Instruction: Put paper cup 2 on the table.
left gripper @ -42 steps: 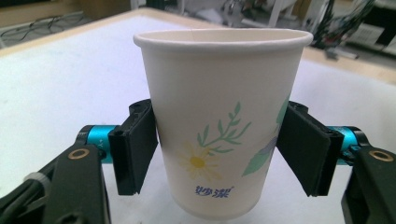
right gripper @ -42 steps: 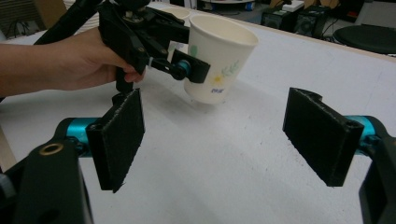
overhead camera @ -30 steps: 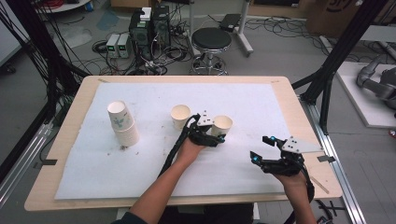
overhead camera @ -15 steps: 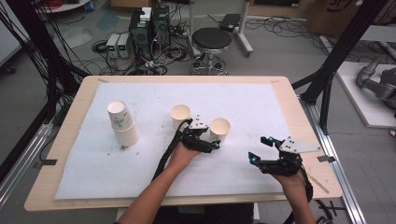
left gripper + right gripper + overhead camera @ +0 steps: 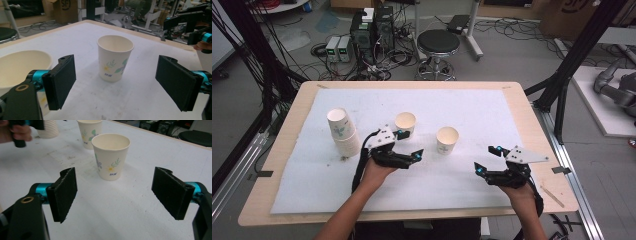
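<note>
the left gripper (image 5: 411,143), whose jaws have just been opening with nothing between them, sits just short of the freed paper cup (image 5: 447,140), while the right gripper (image 5: 486,159) stands open before it too, so a careless sweep from either could tip that light cup.

Light wooden table (image 5: 532,107) under a white sheet (image 5: 482,112) reaching nearly to every edge. On the sheet: a stack of paper cups (image 5: 343,132) toward the left edge, one flower-printed paper cup (image 5: 405,123) upright near the middle, a second cup (image 5: 447,140) upright just right of centre and nearer the front edge. A thin stick (image 5: 552,195) on bare wood by the front right corner.
</note>
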The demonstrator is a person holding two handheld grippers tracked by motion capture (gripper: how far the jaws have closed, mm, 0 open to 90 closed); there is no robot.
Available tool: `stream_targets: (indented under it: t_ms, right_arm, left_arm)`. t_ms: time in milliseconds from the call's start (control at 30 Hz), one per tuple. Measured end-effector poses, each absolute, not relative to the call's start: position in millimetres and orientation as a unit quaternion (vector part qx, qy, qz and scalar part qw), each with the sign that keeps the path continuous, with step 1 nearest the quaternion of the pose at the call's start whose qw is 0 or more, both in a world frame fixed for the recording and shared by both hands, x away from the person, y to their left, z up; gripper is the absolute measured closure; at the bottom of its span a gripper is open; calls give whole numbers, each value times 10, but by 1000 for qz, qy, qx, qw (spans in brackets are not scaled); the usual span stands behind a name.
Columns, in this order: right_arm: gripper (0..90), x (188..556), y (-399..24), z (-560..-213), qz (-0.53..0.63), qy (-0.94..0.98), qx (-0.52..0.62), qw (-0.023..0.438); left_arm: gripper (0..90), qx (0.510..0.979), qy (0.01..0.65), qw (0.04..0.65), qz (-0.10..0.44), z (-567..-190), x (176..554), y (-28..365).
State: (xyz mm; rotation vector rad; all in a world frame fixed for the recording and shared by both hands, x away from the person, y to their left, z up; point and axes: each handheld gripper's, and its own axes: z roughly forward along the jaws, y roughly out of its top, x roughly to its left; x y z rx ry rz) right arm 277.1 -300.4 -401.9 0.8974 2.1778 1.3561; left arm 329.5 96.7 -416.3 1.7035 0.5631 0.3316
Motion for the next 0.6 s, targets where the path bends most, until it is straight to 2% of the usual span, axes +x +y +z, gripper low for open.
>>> stream_targets:
  t_ms: [300, 600]
  right_arm:
    - [211, 2775, -2944, -4036, 481, 787, 325, 212]
    - [207, 2654, -2910, -4012, 486, 784, 321, 215]
  left_arm:
    - [169, 717, 271, 620, 170, -4168, 3004, 1531]
    - [170, 704, 284, 621, 197, -4181, 2806, 1865]
